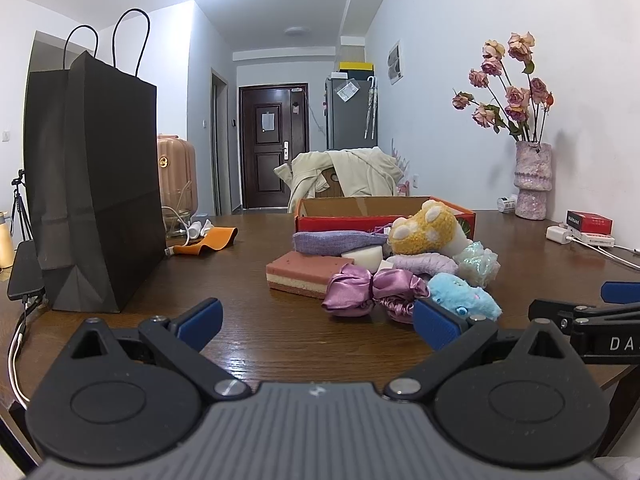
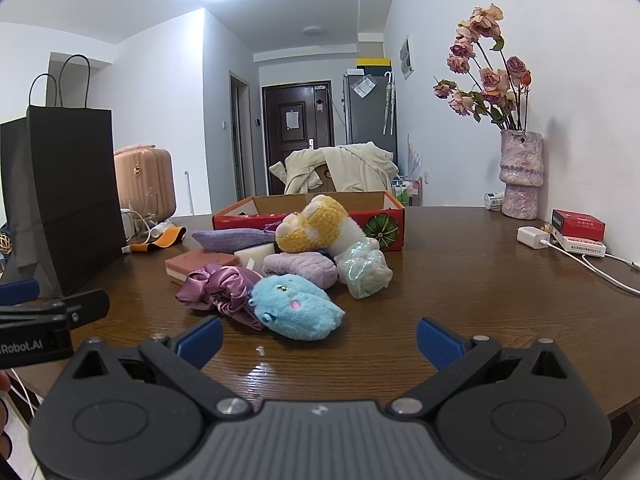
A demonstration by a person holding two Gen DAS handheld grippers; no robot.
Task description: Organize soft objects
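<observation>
A heap of soft things lies mid-table before a red cardboard box [image 1: 466,216] [image 2: 390,216]: a blue plush [image 1: 464,295] [image 2: 298,306], a purple satin scrunchie [image 1: 360,286] [image 2: 220,284], a pink layered sponge [image 1: 304,272] [image 2: 200,260], a lilac pouch [image 1: 336,240] [image 2: 232,240], a yellow paw plush [image 1: 424,226] [image 2: 312,224], a lilac fuzzy piece [image 2: 300,266] and an iridescent bundle [image 1: 478,262] [image 2: 362,268]. My left gripper [image 1: 318,326] is open and empty, just short of the scrunchie. My right gripper [image 2: 320,340] is open and empty, just short of the blue plush.
A tall black paper bag [image 1: 92,184] [image 2: 60,196] stands at the left. An orange strap [image 1: 212,240] and cables lie behind it. A vase of dried roses [image 1: 532,180] [image 2: 520,172], a red carton [image 2: 578,224] and a charger [image 2: 534,236] sit at the right by the wall.
</observation>
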